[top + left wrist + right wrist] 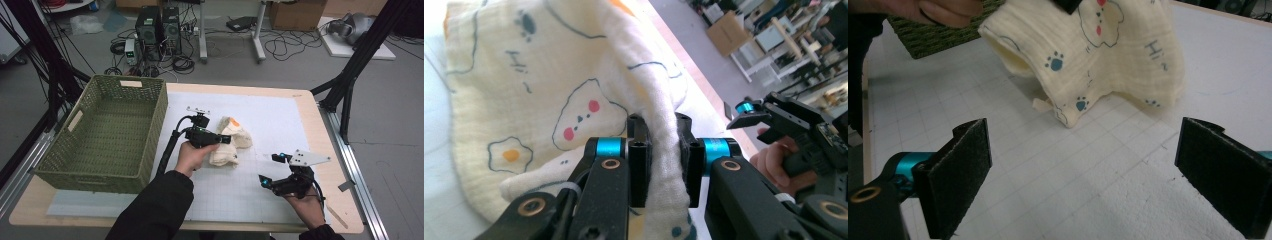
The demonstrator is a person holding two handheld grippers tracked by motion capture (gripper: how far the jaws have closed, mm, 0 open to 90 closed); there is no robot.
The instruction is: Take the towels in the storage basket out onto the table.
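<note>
Your counter [300, 107] carried a white gridded mat, and at its left end sat the green woven basket [107, 132], the biggest thing there. Just right of the basket, near the mat's middle, lay the cream cloth [231, 141] (printed with paw marks, fried eggs and little faces), bunched into a soft heap. Your left tongs [226, 139] were clamped on a fold of that cloth, the fabric squeezed between both pads in the left gripper view. Your right tongs [272, 169] sat well apart from the cloth near the mat's front right, their pads [962, 167] spread wide with nothing but bare mat between them.
</note>
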